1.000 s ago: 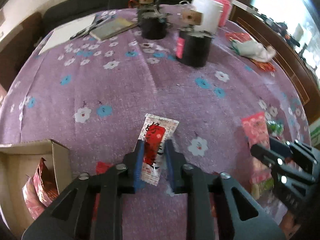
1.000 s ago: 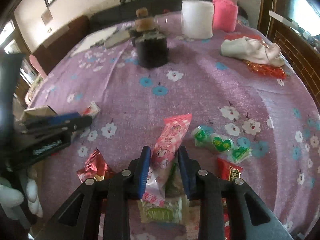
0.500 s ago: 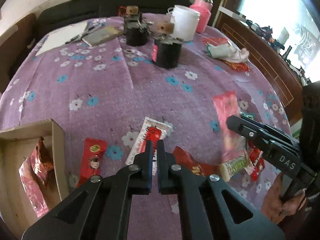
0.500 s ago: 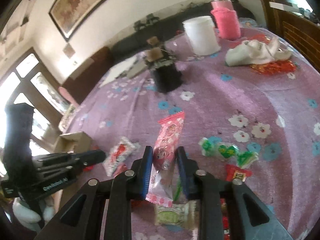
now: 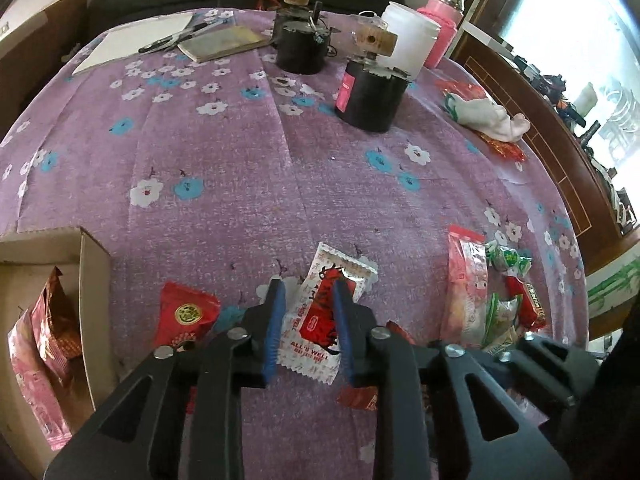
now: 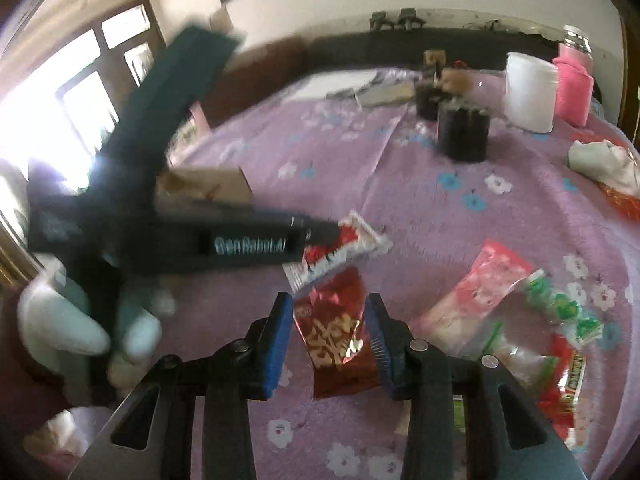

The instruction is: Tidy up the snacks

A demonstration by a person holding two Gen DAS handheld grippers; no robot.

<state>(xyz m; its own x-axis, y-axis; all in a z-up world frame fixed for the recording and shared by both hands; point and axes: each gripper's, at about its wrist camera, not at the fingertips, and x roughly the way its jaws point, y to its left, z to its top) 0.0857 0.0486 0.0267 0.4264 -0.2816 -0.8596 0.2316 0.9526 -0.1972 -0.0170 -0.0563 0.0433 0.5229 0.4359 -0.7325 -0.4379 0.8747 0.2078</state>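
Note:
My left gripper (image 5: pixel 307 286) is open, its jaws on either side of a white and red snack packet (image 5: pixel 326 316) lying on the purple flowered cloth; the packet also shows in the right wrist view (image 6: pixel 340 250). My right gripper (image 6: pixel 326 304) is open over a dark red foil packet (image 6: pixel 336 336). A pink packet (image 6: pixel 476 296) lies flat to its right, also in the left wrist view (image 5: pixel 464 284). A cardboard box (image 5: pixel 88 264) at the left holds pink and foil packets. A red packet (image 5: pixel 184 312) lies beside the box.
Green and red snack packets (image 6: pixel 560 320) lie at the right. Two black tins (image 5: pixel 370 92), a white jar (image 5: pixel 412 40), a pink bottle (image 5: pixel 442 20), a notebook and pens (image 5: pixel 216 40) and a white cloth (image 5: pixel 488 116) stand at the back.
My left gripper opened around the white and red packet. My right gripper let go of the pink packet, which now lies on the cloth, and moved left over the dark red foil packet.

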